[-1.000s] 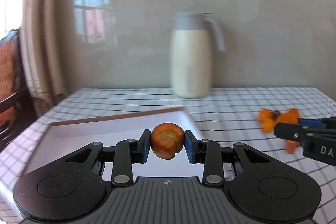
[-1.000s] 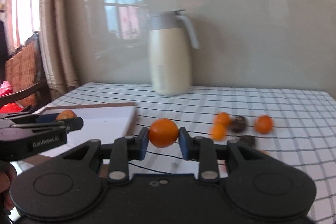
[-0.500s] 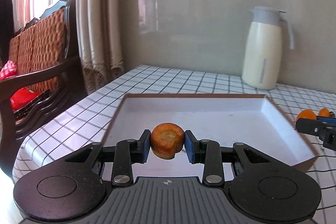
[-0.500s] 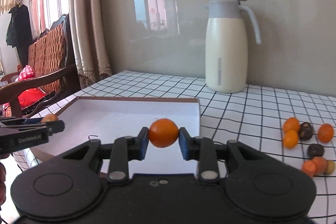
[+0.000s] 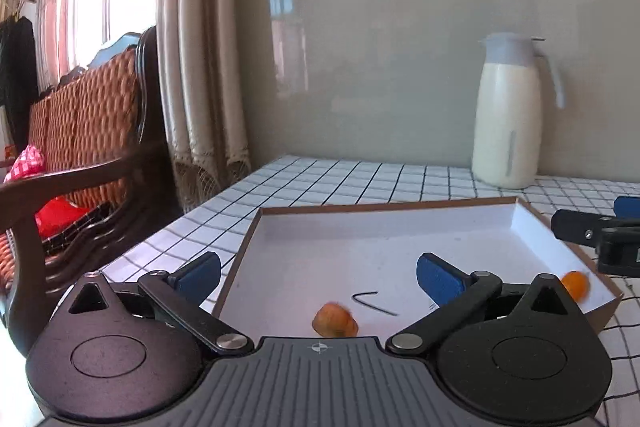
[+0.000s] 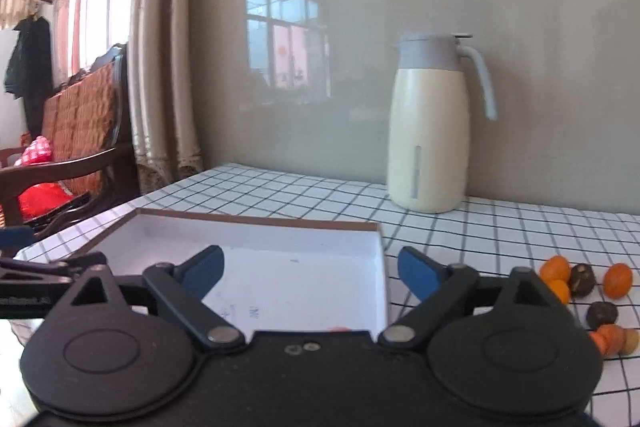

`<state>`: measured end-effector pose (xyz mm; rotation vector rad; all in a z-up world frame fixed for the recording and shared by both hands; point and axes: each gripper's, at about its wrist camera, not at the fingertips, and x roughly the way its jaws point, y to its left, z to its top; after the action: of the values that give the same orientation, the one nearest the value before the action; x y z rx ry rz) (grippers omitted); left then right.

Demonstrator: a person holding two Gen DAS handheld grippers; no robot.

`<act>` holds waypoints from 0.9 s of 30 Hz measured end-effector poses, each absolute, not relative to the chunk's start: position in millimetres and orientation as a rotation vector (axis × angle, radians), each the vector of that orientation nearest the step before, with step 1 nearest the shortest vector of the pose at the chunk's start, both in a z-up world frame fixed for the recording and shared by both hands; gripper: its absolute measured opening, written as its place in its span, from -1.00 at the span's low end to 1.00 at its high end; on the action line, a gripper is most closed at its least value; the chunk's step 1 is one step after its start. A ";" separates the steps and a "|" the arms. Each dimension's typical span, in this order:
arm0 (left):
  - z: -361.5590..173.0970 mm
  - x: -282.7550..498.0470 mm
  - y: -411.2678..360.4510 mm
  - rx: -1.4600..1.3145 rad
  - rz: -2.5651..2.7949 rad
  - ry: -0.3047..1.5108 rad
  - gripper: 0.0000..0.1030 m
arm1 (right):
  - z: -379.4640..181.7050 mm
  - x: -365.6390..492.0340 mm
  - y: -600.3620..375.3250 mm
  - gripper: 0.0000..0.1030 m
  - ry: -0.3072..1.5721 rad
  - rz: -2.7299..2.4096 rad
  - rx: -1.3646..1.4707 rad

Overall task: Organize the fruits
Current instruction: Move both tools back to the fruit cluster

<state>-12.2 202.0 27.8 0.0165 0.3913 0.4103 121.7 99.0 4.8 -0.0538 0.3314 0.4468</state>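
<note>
A shallow white tray with a brown rim [image 5: 384, 205] [image 6: 256, 221] lies on the checked tablecloth. My left gripper [image 5: 318, 277] is open and empty above the tray's near edge. A carrot piece [image 5: 335, 321] lies in the tray just below it. A small orange fruit [image 5: 575, 285] lies blurred in the tray's right corner. My right gripper [image 6: 310, 271] is open and empty over the tray's right part; an orange sliver [image 6: 340, 328] shows below it. Several fruits remain on the cloth to the right: orange ones [image 6: 555, 269] [image 6: 618, 280], dark ones [image 6: 582, 279] [image 6: 602, 314], and carrot pieces [image 6: 610, 339].
A cream thermos jug [image 6: 430, 131] [image 5: 508, 115] stands at the back by the wall. A wooden chair with a woven back [image 5: 80, 131] stands left of the table, near the curtain. The right gripper's tips [image 5: 592, 231] show at the left view's right edge.
Both grippers have opened. The carrot piece dropped from my left gripper and the orange fruit from my right gripper into the tray.
</note>
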 end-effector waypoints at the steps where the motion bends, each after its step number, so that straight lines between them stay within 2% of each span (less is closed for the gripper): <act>1: 28.0 -11.1 200.6 0.009 0.395 0.401 1.00 | 4.7 122.0 96.1 0.70 0.332 0.443 -0.050; 6: 32.6 -7.6 194.1 0.008 0.395 0.413 1.00 | 9.8 116.9 83.4 0.88 0.280 0.396 -0.026; 10: 33.9 -7.9 191.3 -0.019 0.370 0.414 1.00 | 13.5 110.6 73.3 0.88 0.235 0.308 -0.019; 17: 31.4 -4.1 171.6 -0.069 0.298 0.420 1.00 | 14.9 113.8 37.7 0.88 0.299 0.274 0.015; 27: 36.4 11.6 109.2 -0.061 0.157 0.405 1.00 | 20.5 100.2 -42.7 0.87 0.282 0.171 0.044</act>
<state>11.6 109.2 36.4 -0.0606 0.4052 0.1571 100.2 -42.7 20.5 0.0445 0.2821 0.1707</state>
